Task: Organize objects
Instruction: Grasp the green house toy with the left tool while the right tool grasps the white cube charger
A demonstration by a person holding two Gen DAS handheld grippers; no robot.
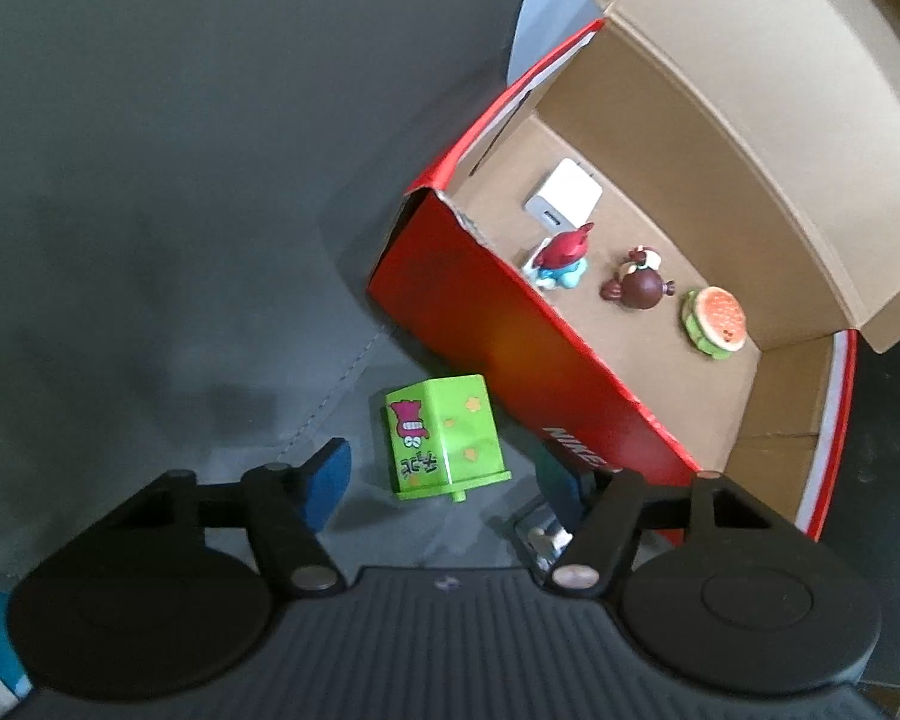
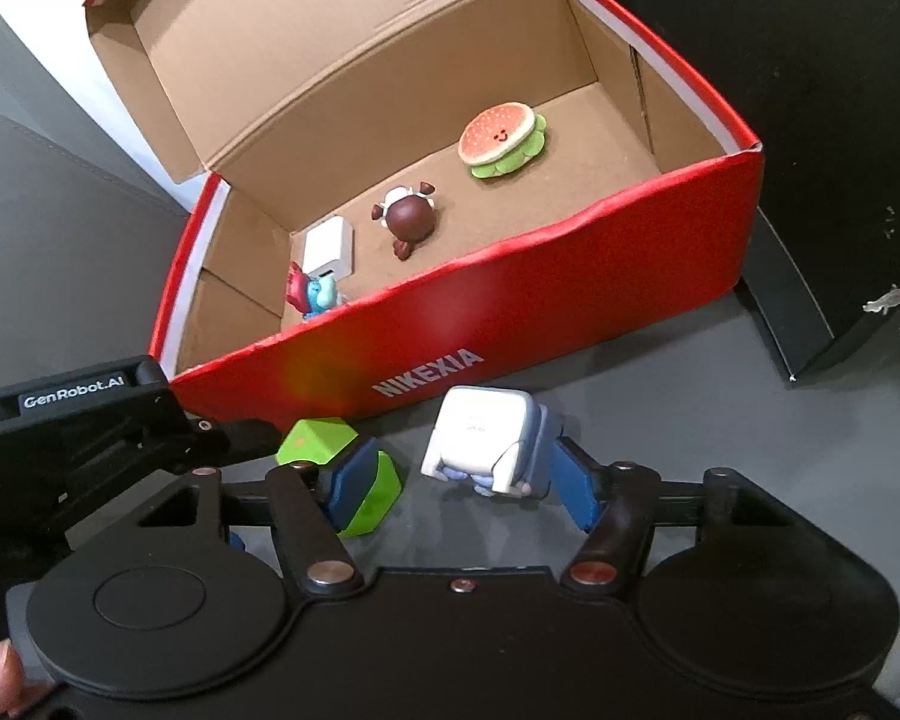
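Two toys left on the table: green cube (image 1: 441, 441) sits between the spread left gripper (image 1: 444, 477) fingers, white figure (image 2: 486, 441) between the spread right gripper (image 2: 459, 480). Ahead, the red box (image 2: 510, 312) already holds four.

Dim, soft blur, fisheye-bent edges, orange glare

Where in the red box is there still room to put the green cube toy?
Inside the red box, bare floor shows between the burger toy and the right end wall, and along the front wall before the brown figure. The left end is crowded: the white charger and red-and-blue figure sit together there. The green cube lies outside.
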